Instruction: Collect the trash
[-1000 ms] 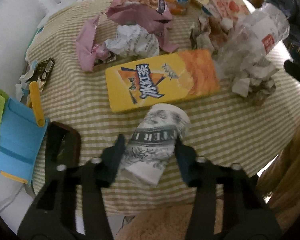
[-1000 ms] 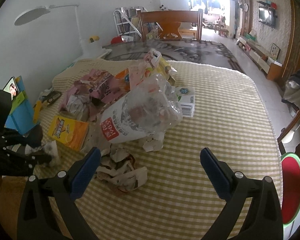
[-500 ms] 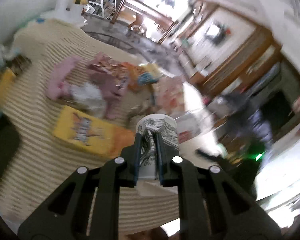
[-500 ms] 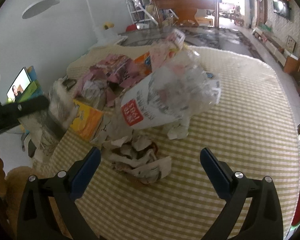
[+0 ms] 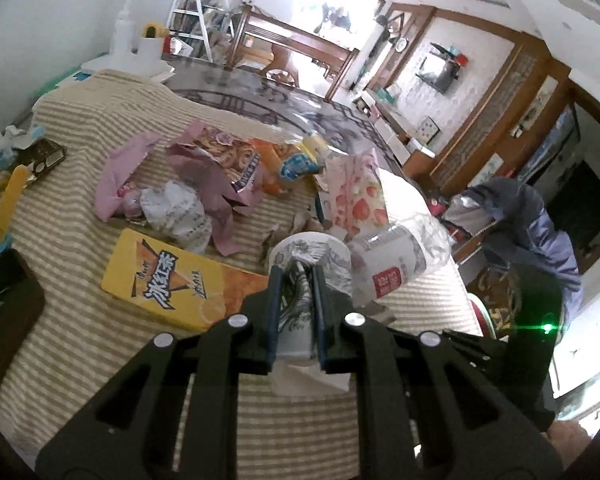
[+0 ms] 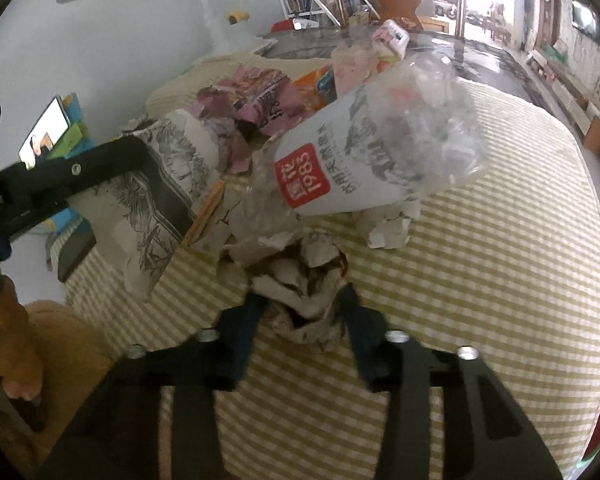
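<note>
Left wrist view: I see my left gripper (image 5: 294, 312) clamped on a crushed paper cup (image 5: 308, 268), squeezed flat between the pads and held clear of the striped cloth (image 5: 80, 292). Just beyond lie a yellow box (image 5: 168, 280), a plastic bottle (image 5: 396, 264) stuffed with scraps, and pink wrappers (image 5: 204, 168) further back. In the right wrist view, my right gripper (image 6: 300, 312) is closing, its jaws pressed on both sides of a crumpled paper wad (image 6: 300, 280) that rests on the checked cloth (image 6: 480, 280). The bottle (image 6: 372, 148) lies directly behind the wad. The cup (image 6: 156, 196) hangs at left in the other gripper.
</note>
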Demonstrator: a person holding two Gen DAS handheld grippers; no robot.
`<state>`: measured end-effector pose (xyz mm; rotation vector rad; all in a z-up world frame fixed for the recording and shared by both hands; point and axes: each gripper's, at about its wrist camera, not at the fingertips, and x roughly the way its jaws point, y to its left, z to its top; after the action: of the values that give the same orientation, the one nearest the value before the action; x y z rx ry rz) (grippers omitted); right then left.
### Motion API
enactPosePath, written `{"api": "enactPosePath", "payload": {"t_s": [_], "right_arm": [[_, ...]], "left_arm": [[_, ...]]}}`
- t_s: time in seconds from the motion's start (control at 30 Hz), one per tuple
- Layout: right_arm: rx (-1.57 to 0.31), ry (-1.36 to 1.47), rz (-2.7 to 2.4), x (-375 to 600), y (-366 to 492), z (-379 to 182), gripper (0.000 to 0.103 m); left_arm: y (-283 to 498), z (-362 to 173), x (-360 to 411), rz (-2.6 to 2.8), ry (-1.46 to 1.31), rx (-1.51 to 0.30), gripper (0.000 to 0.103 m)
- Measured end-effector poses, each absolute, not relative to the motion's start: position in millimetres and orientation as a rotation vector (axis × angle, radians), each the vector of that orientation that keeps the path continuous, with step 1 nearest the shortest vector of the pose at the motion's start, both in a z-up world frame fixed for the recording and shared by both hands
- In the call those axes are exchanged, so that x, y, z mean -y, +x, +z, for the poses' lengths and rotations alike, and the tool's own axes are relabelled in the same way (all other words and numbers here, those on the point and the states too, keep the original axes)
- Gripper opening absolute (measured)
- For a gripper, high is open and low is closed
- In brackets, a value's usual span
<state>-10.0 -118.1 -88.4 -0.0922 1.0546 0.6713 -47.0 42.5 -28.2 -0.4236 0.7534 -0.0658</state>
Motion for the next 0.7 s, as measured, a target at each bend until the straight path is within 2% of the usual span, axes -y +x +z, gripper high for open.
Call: {"api": "enactPosePath", "payload": {"t_s": [0.2,0.43,0.6,0.7], "right_arm": [[-1.110,0.175,0.703,164.9,-18.4,-73.4,0.031],[-0.910,0.299,0.546,251.4,-42.9,-22.6,0.030],[-0.805,0.344,0.411,315.7,-41.7,1.5,0.030],[-0.771,0.346,0.296,354.3,-38.4,1.2,0.030]], "left_arm": [[-56.6,-27.6,-53.0,-0.076,-0.462,-0.739,0.014],[-57.3,-19.8,-17.3,-0.127,-0.276,-0.734,0.014],[-55.0,-16.7,9.8,-0.257,-0.389,-0.747,0.014],[-46.0,-1.0,53.1,-0.347,-0.337,-0.733,0.014]]}}
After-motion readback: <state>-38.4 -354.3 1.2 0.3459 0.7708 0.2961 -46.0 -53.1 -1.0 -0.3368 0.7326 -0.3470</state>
